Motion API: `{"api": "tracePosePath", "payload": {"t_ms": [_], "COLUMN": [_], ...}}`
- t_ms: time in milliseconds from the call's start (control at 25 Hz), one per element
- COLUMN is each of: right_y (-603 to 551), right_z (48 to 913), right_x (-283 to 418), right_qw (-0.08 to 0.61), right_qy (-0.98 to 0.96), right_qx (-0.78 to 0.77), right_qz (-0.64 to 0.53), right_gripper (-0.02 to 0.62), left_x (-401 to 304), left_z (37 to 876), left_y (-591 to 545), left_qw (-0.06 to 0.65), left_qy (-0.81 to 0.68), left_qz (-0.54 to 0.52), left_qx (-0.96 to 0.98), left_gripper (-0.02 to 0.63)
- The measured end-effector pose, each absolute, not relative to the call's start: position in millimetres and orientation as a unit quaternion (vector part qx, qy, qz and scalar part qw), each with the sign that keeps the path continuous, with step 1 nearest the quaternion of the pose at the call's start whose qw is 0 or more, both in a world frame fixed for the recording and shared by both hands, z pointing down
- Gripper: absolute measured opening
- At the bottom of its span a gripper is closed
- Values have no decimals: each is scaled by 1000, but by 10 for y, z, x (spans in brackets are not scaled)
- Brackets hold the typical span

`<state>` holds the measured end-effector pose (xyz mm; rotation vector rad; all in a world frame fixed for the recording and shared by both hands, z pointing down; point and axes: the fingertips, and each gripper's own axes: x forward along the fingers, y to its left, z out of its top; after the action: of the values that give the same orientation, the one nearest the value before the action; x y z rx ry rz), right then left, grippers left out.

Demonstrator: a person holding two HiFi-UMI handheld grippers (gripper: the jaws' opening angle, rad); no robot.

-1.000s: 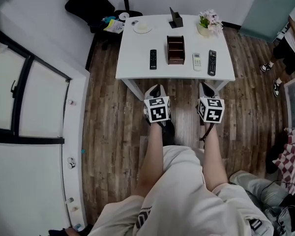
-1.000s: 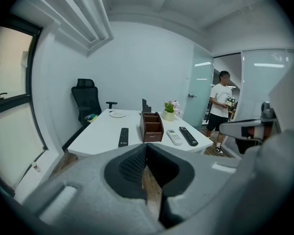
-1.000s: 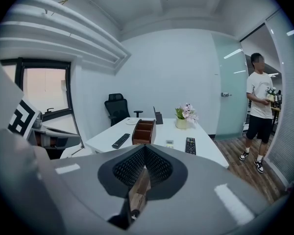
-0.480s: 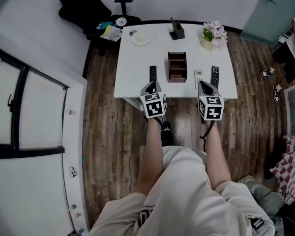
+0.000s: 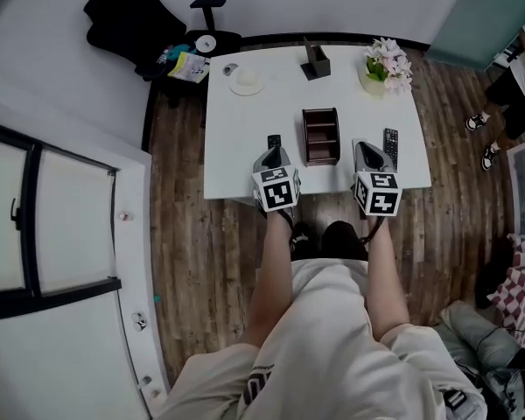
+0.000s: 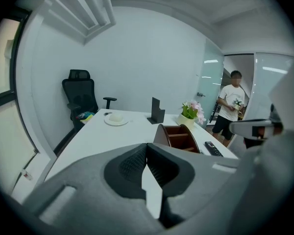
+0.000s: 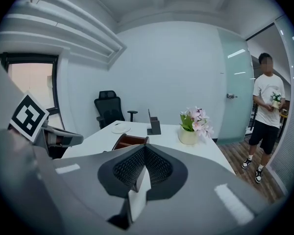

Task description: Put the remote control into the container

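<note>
Wooden, slotted brown container (image 5: 320,136) stands on smooth white table (image 5: 236,138); left gripper (image 5: 275,152) and right gripper (image 5: 368,149) pressed together, empty.

White table (image 5: 236,143), dark brown container (image 5: 320,136), black remote control (image 5: 391,147), pink flowers (image 5: 392,59), black chair (image 5: 122,16), brown plank floor (image 5: 188,234) with wood grain.

Head view steeply down on table (image 5: 236,143); gripper views low across it, container (image 6: 179,137) in both.

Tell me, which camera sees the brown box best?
The head view: the whole brown box shows from above. The left gripper view catches its top behind the tool; the right gripper view only a corner.
</note>
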<state>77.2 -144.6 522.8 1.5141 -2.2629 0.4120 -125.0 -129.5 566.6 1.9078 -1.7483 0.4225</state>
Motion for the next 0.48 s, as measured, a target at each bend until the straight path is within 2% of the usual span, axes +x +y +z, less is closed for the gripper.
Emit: {"api": "tracePosePath", "payload": {"t_ms": [480], "right_y": [-1879], "right_z": [5544], "right_x": [804], "right_qw": [213], "right_qy": [-803], "right_qx": [526], "right_qz": [179], "right_gripper": [2], "left_x": [-1237], "left_z": [5941], "left_y": [-1660], "left_qw": [278], "left_qy": [-638], "left_qz": [180], "left_qx": [695], "left_gripper": [6]}}
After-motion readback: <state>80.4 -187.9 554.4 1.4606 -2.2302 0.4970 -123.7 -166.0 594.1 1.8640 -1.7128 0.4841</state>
